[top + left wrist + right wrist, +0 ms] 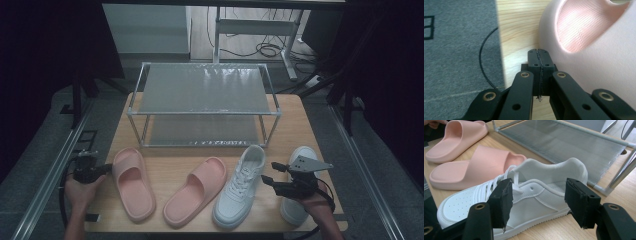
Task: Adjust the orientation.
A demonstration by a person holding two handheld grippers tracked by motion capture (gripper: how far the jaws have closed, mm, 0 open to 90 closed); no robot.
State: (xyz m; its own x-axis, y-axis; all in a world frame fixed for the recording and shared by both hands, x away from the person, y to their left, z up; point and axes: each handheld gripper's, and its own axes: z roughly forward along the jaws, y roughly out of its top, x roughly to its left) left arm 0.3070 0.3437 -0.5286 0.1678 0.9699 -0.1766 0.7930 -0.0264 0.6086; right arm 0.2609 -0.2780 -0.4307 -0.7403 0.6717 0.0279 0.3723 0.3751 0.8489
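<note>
On the light wooden table [295,125], the left gripper [103,169] sits clenched with nothing between its black jaws, its tip just beside the left pink foam slide sandal [132,182] near the table's left edge. The right gripper [272,175] is released, its jaws spread wide toward the white lace-up leather sneaker [240,185], which lies between a second pink slide [196,191] and another white sneaker [300,200], in front of the two-tier metal shoe rack [202,90].
</note>
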